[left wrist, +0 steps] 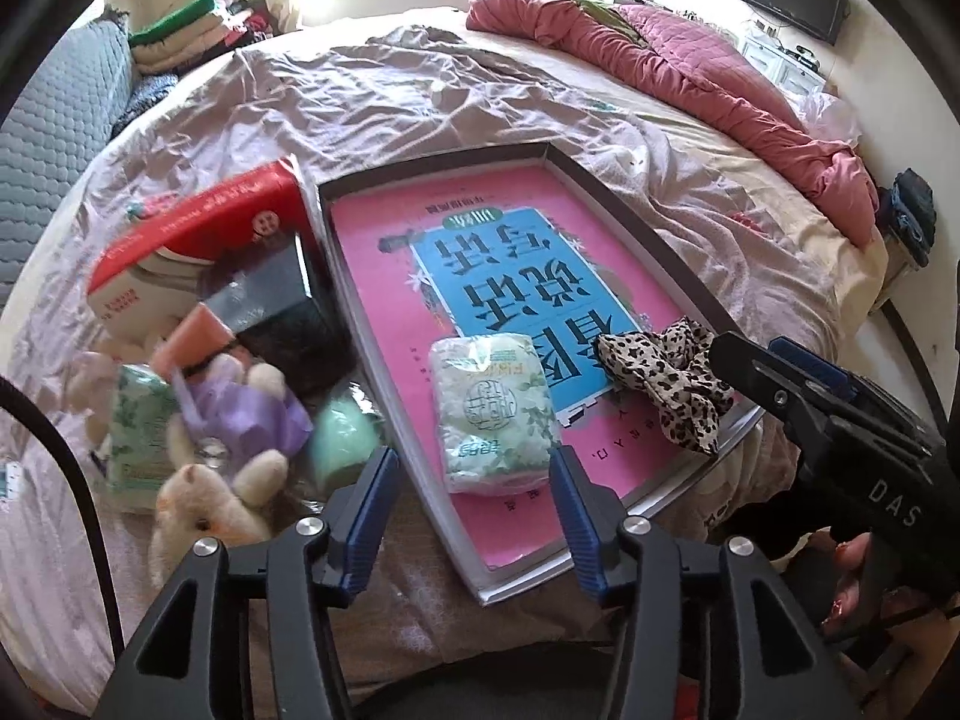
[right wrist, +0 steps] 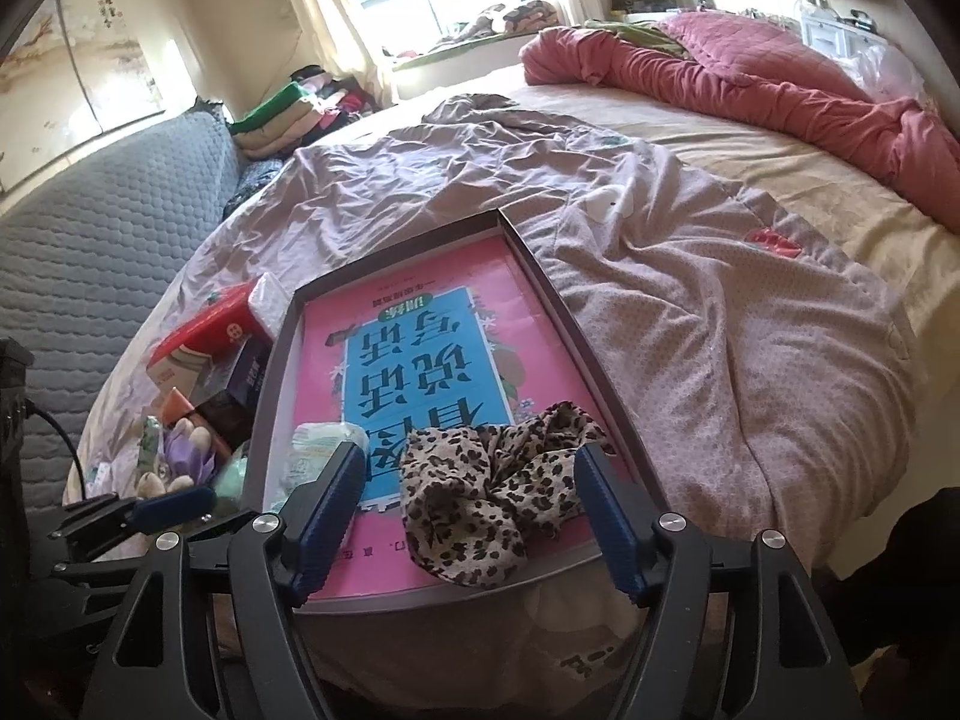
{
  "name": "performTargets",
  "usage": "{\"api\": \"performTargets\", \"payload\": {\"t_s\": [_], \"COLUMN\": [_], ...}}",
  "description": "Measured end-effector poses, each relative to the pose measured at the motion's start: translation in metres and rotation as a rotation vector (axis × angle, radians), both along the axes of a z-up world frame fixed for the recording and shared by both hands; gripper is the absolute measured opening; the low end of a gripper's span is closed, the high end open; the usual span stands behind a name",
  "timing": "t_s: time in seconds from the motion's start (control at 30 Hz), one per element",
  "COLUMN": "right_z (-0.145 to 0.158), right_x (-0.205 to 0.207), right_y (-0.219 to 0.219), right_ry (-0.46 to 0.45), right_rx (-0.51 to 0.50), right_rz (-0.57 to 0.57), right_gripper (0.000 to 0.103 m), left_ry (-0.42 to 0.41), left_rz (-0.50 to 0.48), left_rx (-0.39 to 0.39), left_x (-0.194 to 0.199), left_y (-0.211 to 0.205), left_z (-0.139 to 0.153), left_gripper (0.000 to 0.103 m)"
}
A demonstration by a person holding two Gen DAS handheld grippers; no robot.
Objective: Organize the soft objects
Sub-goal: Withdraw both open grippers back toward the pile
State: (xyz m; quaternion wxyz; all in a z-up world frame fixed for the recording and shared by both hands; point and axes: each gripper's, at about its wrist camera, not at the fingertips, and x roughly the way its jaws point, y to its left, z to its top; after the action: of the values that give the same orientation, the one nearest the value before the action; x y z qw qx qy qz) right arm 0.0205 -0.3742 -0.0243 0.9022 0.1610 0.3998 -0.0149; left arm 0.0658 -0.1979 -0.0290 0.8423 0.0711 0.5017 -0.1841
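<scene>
step: mid-sort | both my tongs gaping, empty | left tongs [left wrist: 474, 504] near tissue pack [left wrist: 495, 414], right tongs [right wrist: 471, 516] flanking leopard scrunchie [right wrist: 498, 492], both in tray [left wrist: 630, 192] | next: probably plush pile [left wrist: 210, 480] left

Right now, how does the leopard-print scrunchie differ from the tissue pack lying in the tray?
The leopard-print scrunchie is loose, ruffled brown-spotted fabric; the tissue pack is a smooth, plastic-wrapped, pale green-and-white block. The scrunchie sits near the tray's right edge, in front of the open right gripper; the tissue pack lies left of it, ahead of the open left gripper. Both rest inside the tray on its pink sheet, ungripped.
</scene>
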Motion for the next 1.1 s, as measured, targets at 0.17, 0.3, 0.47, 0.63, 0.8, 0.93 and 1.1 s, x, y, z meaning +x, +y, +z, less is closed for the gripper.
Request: {"api": "performTargets", "payload": {"t_s": [0.17, 0.3, 0.47, 0.63, 0.8, 0.93, 1.1], "right_z": [0.009, 0.018, 0.036, 0.055, 0.071, 0.082, 0.092], "right_x": [-0.002, -0.006, -0.012, -0.018, -0.024, -0.029, -0.031], "right_y": [0.009, 0.016, 0.028, 0.040, 0.052, 0.064, 0.074], "right_ry": [-0.003, -0.021, -0.049, -0.088, -0.116, -0.139, -0.157], "right_rx": [-0.002, -0.008, -0.033, -0.043, -0.053, -0.073, -0.037], "right_rz": [0.019, 0.027, 0.047, 0.066, 0.079, 0.092, 0.118], "right_gripper": [0.075, 0.075, 0.075, 0.075, 0.080, 0.080, 0.081], "left_ry": [-0.018, -0.036, -0.044, -0.065, -0.092, -0.122, -0.147], "left_rz": [0.032, 0.058, 0.077, 0.098, 0.113, 0.129, 0.152], "left_rx": [0.009, 0.010, 0.003, -0.008, -0.021, -0.017, -0.028], "left_x": [-0.004, -0.008, -0.015, -0.021, -0.025, -0.027, -0.027], "left_y": [0.011, 0.023, 0.037, 0.051, 0.065, 0.075, 0.094], "left_z": [0.010, 0.019, 0.028, 0.040, 0.056, 0.066, 0.078], "left_gripper": [0.056, 0.057, 0.057, 0.058, 0.058, 0.058, 0.059]}}
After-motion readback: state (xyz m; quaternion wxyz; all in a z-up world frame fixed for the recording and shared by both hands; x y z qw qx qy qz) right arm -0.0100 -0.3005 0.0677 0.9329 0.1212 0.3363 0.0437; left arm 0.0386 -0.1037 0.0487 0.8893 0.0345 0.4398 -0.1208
